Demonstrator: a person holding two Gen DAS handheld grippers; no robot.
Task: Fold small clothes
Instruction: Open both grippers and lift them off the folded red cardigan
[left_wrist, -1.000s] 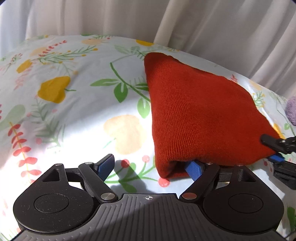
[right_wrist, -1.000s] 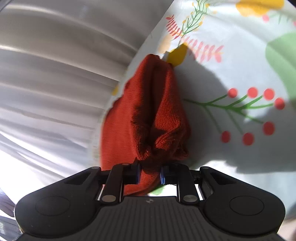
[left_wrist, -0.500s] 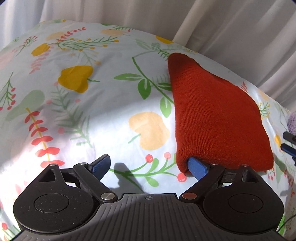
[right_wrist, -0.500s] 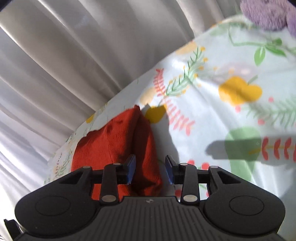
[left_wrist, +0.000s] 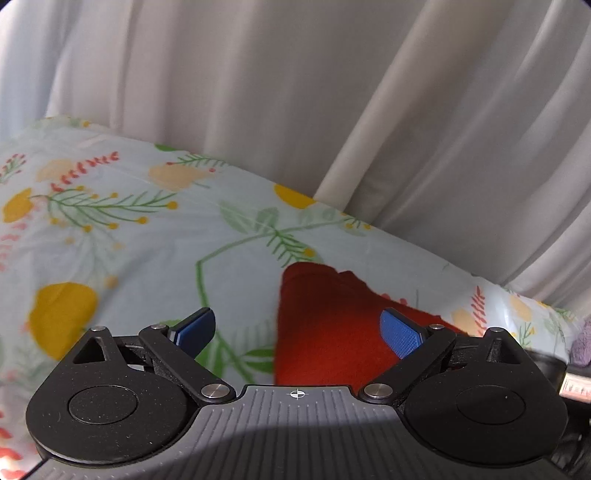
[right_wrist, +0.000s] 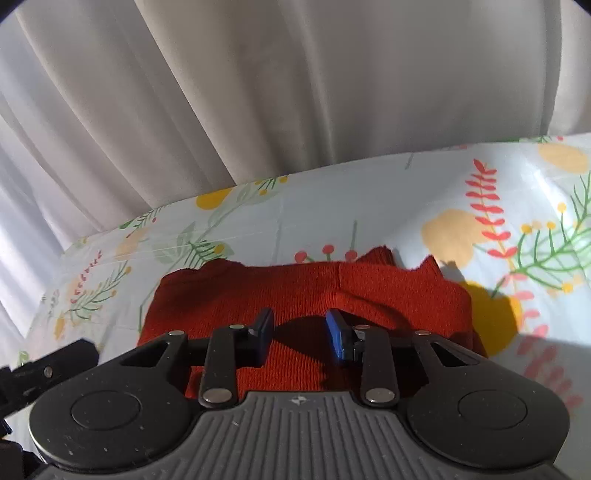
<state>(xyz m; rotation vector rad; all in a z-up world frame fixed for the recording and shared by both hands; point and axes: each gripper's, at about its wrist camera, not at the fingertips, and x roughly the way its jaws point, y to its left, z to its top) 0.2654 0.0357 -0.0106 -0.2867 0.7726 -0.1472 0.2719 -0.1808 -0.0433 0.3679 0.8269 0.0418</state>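
Right wrist view: your right gripper (right_wrist: 300, 332) hangs released, jaws just narrowing on nothing, over the red garment (right_wrist: 306, 291). Your left gripper (left_wrist: 299, 334) gapes, just widened, garment at two o'clock.

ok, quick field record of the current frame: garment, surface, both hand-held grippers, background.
garment: red knit piece, lying folded on the cloth, not held
surface: floral-print cloth
left hand-held gripper: wide open, nothing between the pads, above the garment's left part
right hand-held gripper: part open after letting go of the knit, jaws just eased in slightly, nothing gripped
other item: purple fuzzy thing at right edge of left wrist view, mostly cut off
background: white curtain
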